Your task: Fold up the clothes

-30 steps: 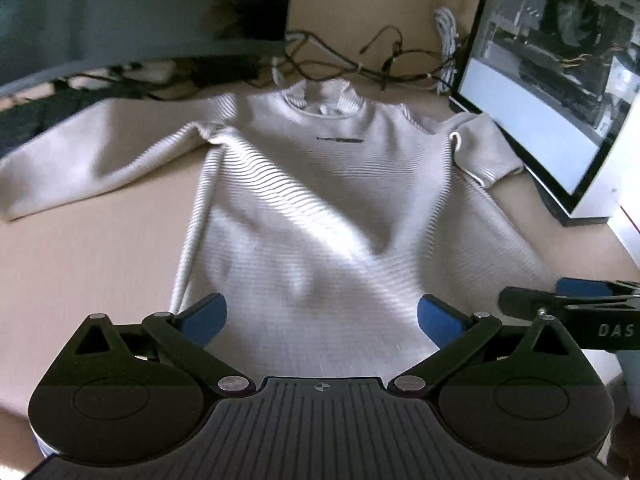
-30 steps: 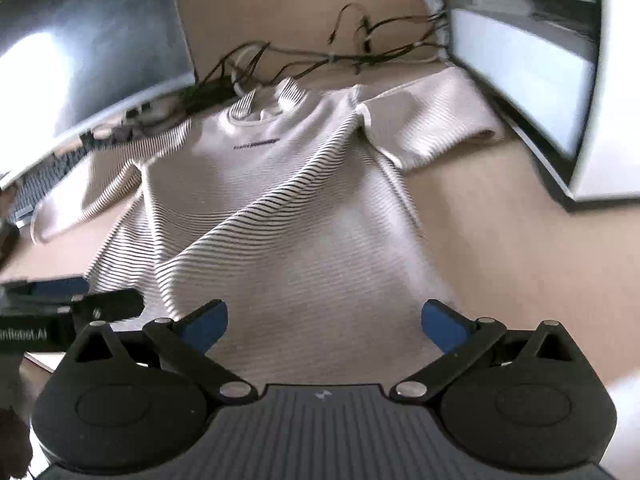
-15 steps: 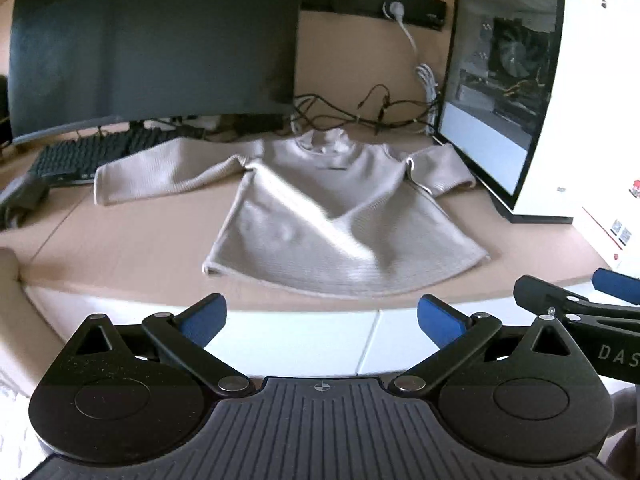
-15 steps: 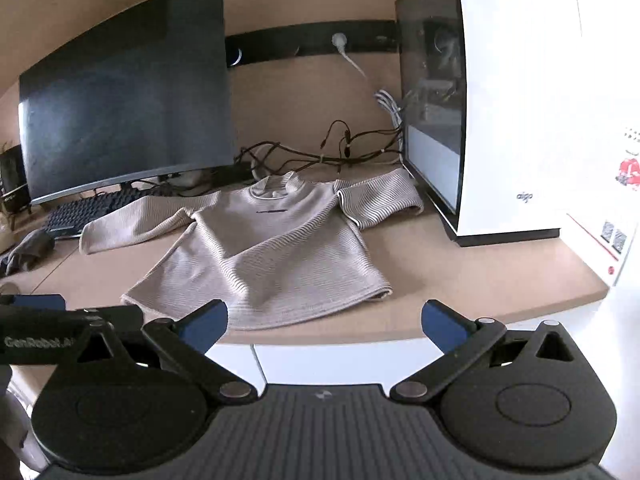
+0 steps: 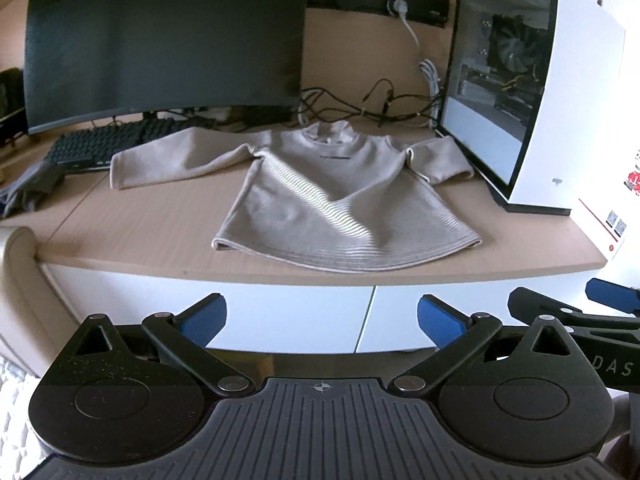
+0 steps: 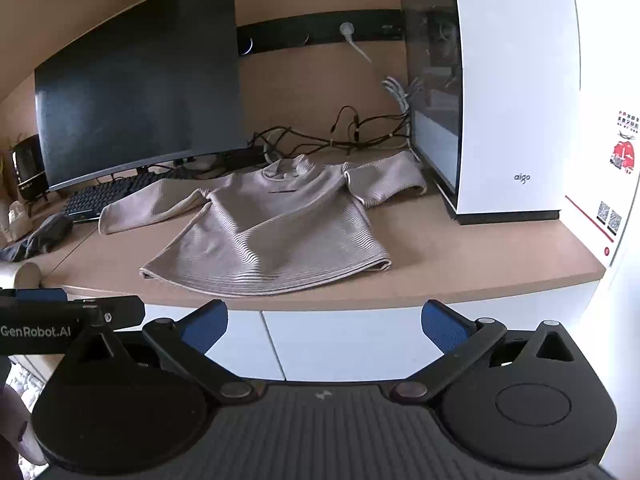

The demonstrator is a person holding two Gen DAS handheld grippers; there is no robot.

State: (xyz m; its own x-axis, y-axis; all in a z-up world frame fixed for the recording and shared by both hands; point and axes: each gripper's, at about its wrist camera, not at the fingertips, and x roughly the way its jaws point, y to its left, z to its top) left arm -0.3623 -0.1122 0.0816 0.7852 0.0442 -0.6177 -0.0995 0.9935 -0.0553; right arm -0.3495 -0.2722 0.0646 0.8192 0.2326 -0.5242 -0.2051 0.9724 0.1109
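A beige ribbed sweater (image 5: pixel 336 196) (image 6: pixel 276 224) lies flat on the wooden desk (image 5: pixel 152 228), collar toward the wall. Its long sleeve (image 5: pixel 176 156) stretches left toward the keyboard; the other sleeve (image 5: pixel 440 156) is bunched against the PC case. My left gripper (image 5: pixel 320 320) is open and empty, held in front of and below the desk edge. My right gripper (image 6: pixel 324 322) is likewise open and empty, off the desk's front. Each gripper shows at the edge of the other's view.
A dark curved monitor (image 5: pixel 160 48) and a black keyboard (image 5: pixel 120 140) stand at the back left. A white PC case (image 5: pixel 532 96) with a glass side stands at the right. Cables (image 5: pixel 360 108) run along the wall. A grey cloth (image 5: pixel 32 188) lies far left.
Both grippers have pulled back from just over the sweater to below and in front of the desk edge. The sweater lies as before.
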